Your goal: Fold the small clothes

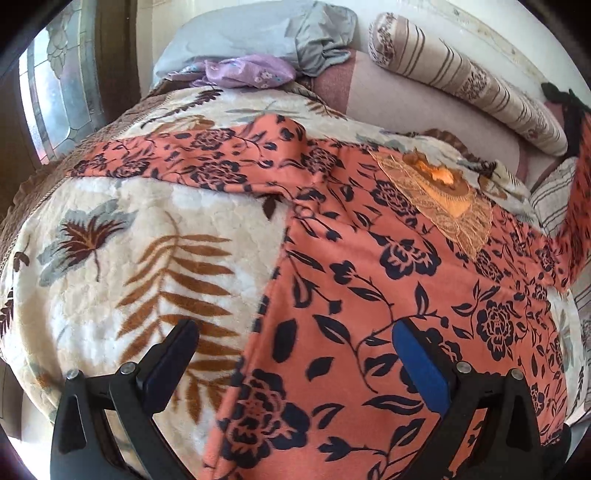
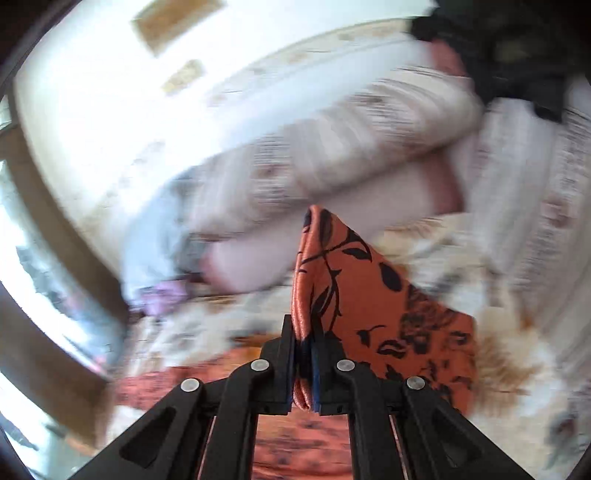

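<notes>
Under my view lies a cream fleece blanket printed with brown fern fronds and grey leaves. At 12 o'clock, a grey pillow, with a crumpled lilac floral cloth touching its near edge. At 1–2 o'clock, a striped bolster lies diagonally. At 10 o'clock, a patterned glass window. A dark item beyond the bolster is blurred; cannot identify.
</notes>
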